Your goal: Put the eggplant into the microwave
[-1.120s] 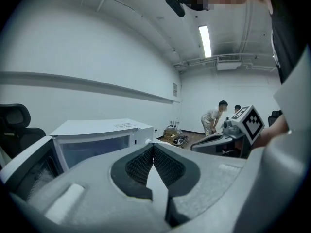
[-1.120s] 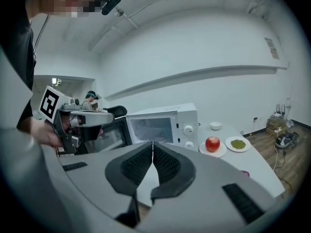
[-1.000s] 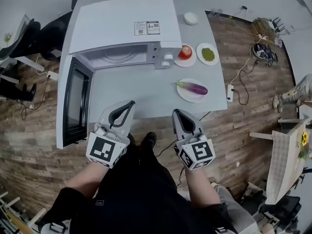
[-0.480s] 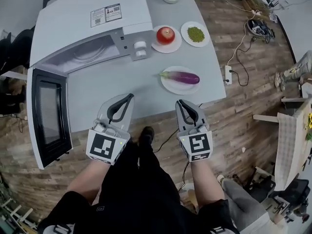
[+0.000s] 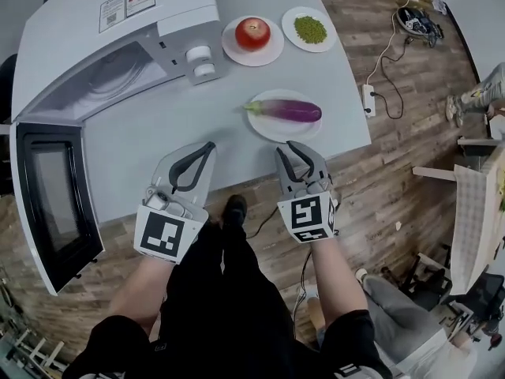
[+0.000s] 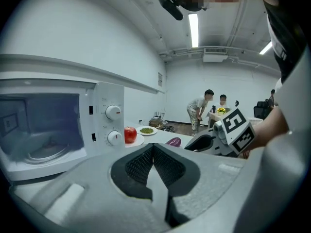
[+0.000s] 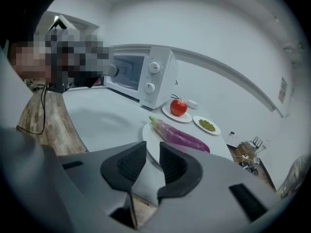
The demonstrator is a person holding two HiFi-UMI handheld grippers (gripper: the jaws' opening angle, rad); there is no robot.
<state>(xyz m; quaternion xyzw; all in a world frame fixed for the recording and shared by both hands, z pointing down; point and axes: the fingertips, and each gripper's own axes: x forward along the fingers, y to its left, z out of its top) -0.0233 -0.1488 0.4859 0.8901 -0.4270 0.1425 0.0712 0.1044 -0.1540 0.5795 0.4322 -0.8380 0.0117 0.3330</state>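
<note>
A purple eggplant (image 5: 284,110) lies on a white plate (image 5: 264,125) near the grey table's front right corner. In the right gripper view the eggplant (image 7: 181,136) sits just beyond the jaws. My right gripper (image 5: 297,150) hovers at the table's front edge, short of the plate; its jaws have just been opening and hold nothing. My left gripper (image 5: 210,146) is beside it to the left, shut and empty. The white microwave (image 5: 118,46) stands at the back left with its door (image 5: 55,204) swung wide open and its cavity (image 6: 43,130) bare.
A red apple (image 5: 252,33) on a plate and a plate of green beans (image 5: 309,28) stand right of the microwave's knobs (image 5: 199,61). A power strip (image 5: 368,101) and cables lie on the wood floor at the right. People stand far off in the room (image 6: 199,110).
The right gripper's jaws, shut in both earlier frames, now stand apart. Both grippers have come down toward the table's front edge, and the table and eggplant sit closer in the view.
</note>
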